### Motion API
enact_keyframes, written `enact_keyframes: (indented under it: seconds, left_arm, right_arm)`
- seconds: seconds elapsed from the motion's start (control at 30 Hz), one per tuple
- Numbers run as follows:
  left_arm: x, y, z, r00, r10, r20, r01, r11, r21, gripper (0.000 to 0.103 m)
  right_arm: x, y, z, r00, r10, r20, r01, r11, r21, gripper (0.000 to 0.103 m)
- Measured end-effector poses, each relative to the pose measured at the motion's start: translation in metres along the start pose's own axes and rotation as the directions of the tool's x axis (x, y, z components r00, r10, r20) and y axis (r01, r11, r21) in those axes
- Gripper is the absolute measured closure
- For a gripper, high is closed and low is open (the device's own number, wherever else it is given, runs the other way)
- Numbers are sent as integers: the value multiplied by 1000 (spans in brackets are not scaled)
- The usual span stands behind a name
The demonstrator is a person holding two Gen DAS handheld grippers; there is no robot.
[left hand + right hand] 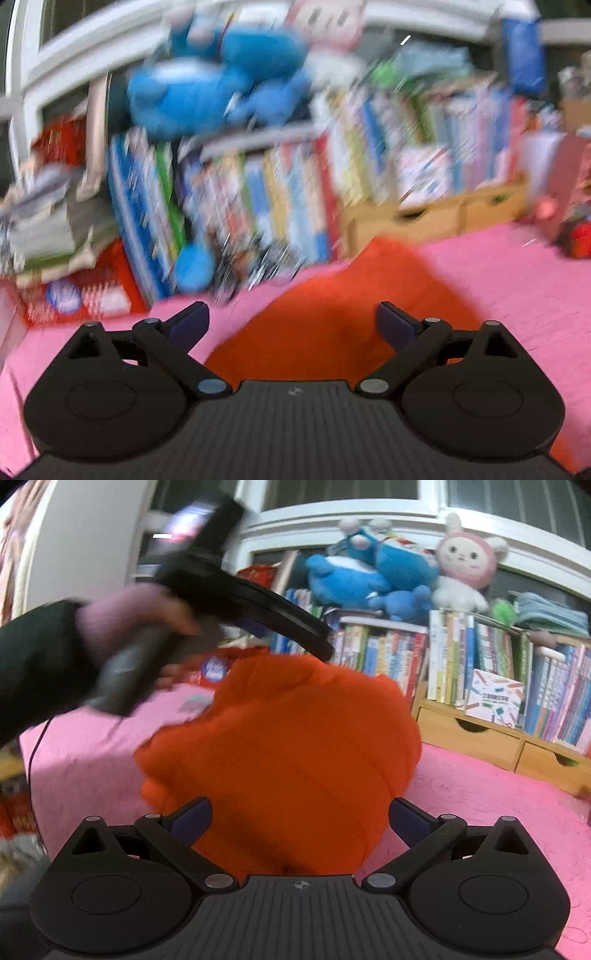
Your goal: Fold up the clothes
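Orange garment (284,746) bunched on the pink bed (498,805), both grippers empty.
Left gripper (293,325) and right gripper (301,821) have jaws apart near it; a hasty grab risks pinching several layers.

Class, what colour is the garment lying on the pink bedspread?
Bright orange-red, plain with no pattern. The garment shows best in the right wrist view.
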State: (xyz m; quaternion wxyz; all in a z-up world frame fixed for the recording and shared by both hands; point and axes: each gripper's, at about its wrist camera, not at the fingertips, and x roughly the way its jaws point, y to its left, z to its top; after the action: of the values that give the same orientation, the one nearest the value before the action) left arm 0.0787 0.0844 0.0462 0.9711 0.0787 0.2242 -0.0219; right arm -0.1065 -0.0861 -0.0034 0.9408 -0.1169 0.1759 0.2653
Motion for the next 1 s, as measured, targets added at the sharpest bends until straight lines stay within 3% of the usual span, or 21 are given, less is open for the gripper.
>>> enact_keyframes:
  seconds: [0.1,0.27,0.37,0.4,0.47,0.5,0.53,0.67,1.0]
  left_arm:
    - [24,8,-17,998,29,-48,-32,998,-56,3]
    - [35,20,-34,997,16,-76,-25,993,-113,0]
    - [40,26,-43,996,-5,-88,-9,988,-153,0]
    - [41,27,-44,996,-4,-88,-9,988,-155,0]
    - [44,29,-47,996,-4,-88,-10,987,-158,0]
    - [45,30,-48,996,-3,-88,-11,987,-159,0]
    - [44,30,-49,997,10,-81,-22,990,-142,0]
    - [42,34,-56,994,104,-34,-105,993,-46,0]
    - [45,61,-71,981,181,-68,-186,980,-76,0]
  right_arm:
    - [5,5,-10,1000,-21,-23,20,999,-33,0]
    - [26,1,-14,987,-155,-35,156,988,20,4]
    - [37,-4,-10,989,-148,-30,150,984,100,7]
    - [42,-3,-8,989,-147,-28,149,982,119,11]
    - [53,-2,-6,987,-156,-42,160,979,127,28]
    - [58,-2,-4,985,-161,-61,168,977,129,44]
    - [64,-3,-3,983,-167,-79,176,976,131,51]
    - [68,-17,-7,984,-134,-113,155,967,204,53]
    - [72,-25,-9,986,-102,-135,133,960,245,53]
